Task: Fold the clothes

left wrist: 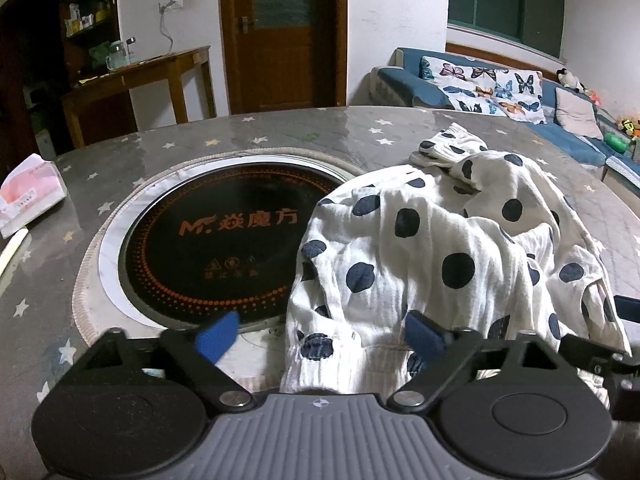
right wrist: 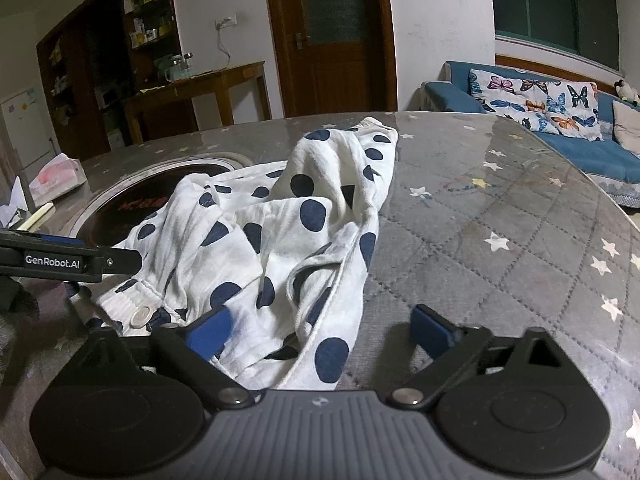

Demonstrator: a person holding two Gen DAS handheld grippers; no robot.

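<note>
Gaping wide w/ nothing held, left gripper (left wrist: 322, 330) & right gripper (right wrist: 322, 328) risk pinching bunched layers of dotted garment (left wrist: 432, 256) lower centre, skewing fold.

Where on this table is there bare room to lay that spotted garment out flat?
The starred table cover is bare right of the polka-dot garment, out to the table's edge by the sofa. A bare strip runs behind the black hotplate. It is crowded on the near side, where garment and hotplate overlap, and by the tissue pack.
</note>
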